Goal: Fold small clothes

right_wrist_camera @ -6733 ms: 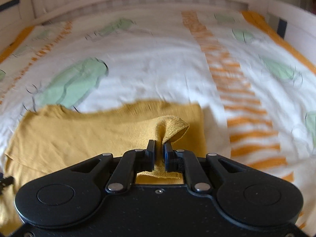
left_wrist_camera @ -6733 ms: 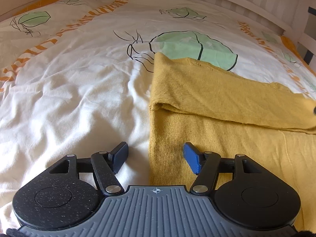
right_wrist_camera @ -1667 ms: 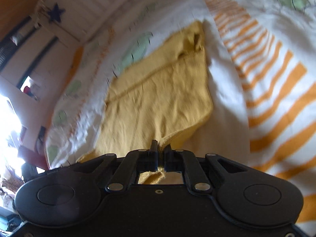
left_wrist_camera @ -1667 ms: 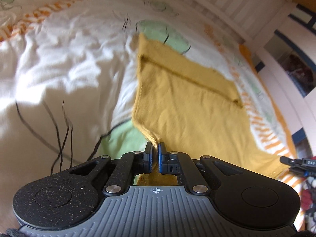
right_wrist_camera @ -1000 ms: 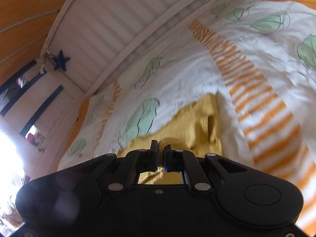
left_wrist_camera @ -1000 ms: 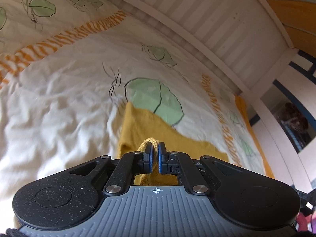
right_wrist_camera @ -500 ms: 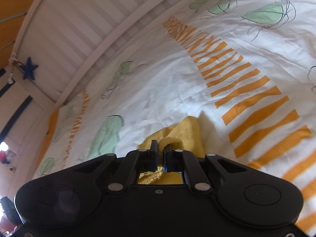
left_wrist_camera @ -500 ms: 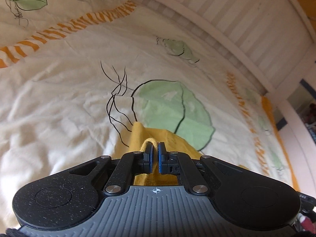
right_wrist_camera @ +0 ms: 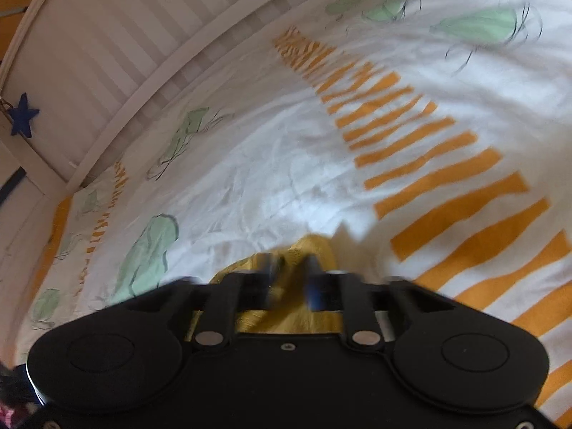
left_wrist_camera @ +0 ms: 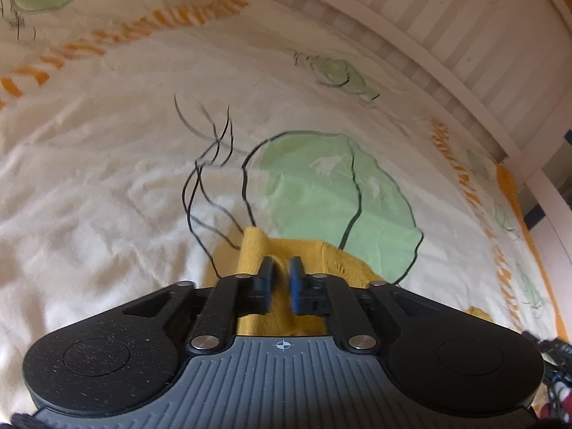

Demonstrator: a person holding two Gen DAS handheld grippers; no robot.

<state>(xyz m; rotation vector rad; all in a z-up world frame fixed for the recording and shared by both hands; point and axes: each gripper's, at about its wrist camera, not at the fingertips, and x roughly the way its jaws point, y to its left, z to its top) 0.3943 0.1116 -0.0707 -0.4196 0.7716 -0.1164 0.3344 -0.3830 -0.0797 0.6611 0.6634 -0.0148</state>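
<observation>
Yellow garment [left_wrist_camera: 314, 250] on bedspread [left_wrist_camera: 107, 178], between parted left claw [left_wrist_camera: 281, 273] and right claw [right_wrist_camera: 290, 268]

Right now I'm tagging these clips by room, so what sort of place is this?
Most likely a child's bedroom: a bed with a leaf-print duvet, a white slatted bed rail, and a blue star hanging on it.

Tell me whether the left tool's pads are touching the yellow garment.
Cannot tell. In the left wrist view the left tool has parted slightly, with the yellow garment showing in the gap; blur hides whether either pad meets the fabric.
</observation>
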